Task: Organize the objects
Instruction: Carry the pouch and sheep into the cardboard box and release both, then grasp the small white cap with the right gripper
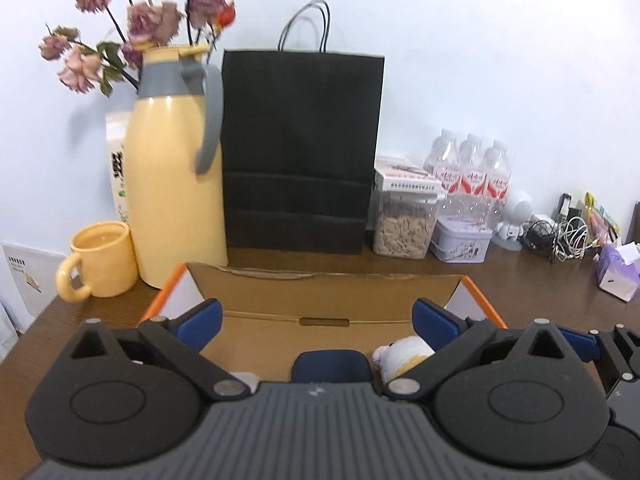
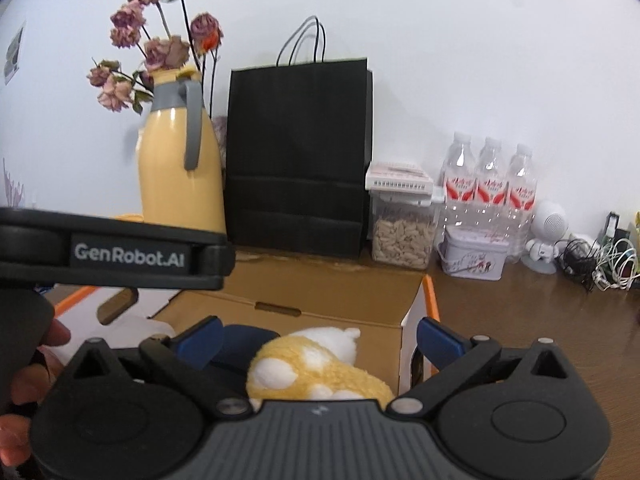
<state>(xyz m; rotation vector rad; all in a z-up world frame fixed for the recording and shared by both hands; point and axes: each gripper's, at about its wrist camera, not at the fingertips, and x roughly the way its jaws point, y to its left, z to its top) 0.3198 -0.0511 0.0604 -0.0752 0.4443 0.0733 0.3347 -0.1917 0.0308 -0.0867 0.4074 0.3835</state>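
Note:
An open cardboard box (image 1: 320, 292) with orange edges sits on the brown table; it also shows in the right wrist view (image 2: 320, 300). Inside lies a yellow and white plush toy (image 2: 316, 368), partly seen in the left wrist view (image 1: 404, 356). A dark blue object (image 1: 332, 366) lies in the box beside it. My left gripper (image 1: 318, 322) is open and empty above the box. My right gripper (image 2: 318, 340) is open, its fingers either side of the plush toy without touching it.
Behind the box stand a yellow thermos jug (image 1: 176, 176) with dried roses, a yellow mug (image 1: 102, 260), a black paper bag (image 1: 300, 152), a seed jar (image 1: 404, 224), a tin (image 1: 460, 242), three water bottles (image 1: 472, 172), cables (image 1: 560, 236) and a tissue pack (image 1: 618, 272).

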